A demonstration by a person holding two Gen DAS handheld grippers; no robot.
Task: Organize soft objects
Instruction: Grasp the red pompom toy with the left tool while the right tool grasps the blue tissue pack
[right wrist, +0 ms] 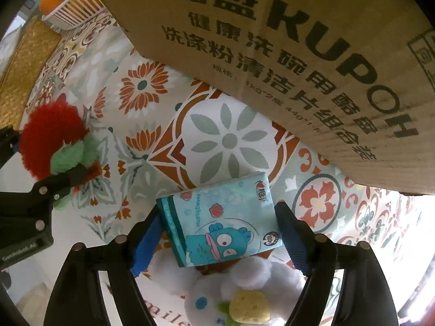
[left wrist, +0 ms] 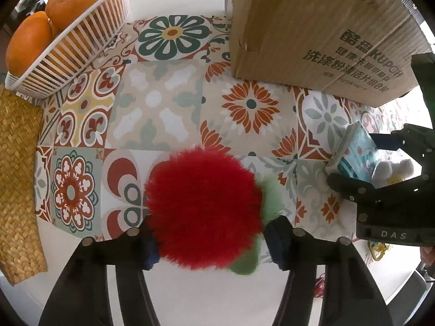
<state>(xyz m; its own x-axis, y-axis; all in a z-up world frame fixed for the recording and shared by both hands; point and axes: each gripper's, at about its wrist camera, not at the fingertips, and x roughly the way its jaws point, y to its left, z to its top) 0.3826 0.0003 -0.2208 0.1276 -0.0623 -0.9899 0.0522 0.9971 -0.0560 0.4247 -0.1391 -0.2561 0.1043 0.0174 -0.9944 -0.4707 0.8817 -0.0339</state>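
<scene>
Left wrist: left gripper (left wrist: 209, 233) clamps fluffy red pompom (left wrist: 202, 209) with green tufts, above patterned mat (left wrist: 160, 108) | Right wrist: right gripper (right wrist: 217, 231) grips blue cartoon-fish tissue pack (right wrist: 220, 217), near cardboard box (right wrist: 299, 54) printed "KUPOH".

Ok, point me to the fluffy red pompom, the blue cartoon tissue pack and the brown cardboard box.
Fluffy red pompom (left wrist: 204, 209): left wrist view, centre of its fur.
Blue cartoon tissue pack (right wrist: 220, 217): right wrist view, middle of its printed face.
Brown cardboard box (left wrist: 312, 27): left wrist view, its front wall.
</scene>
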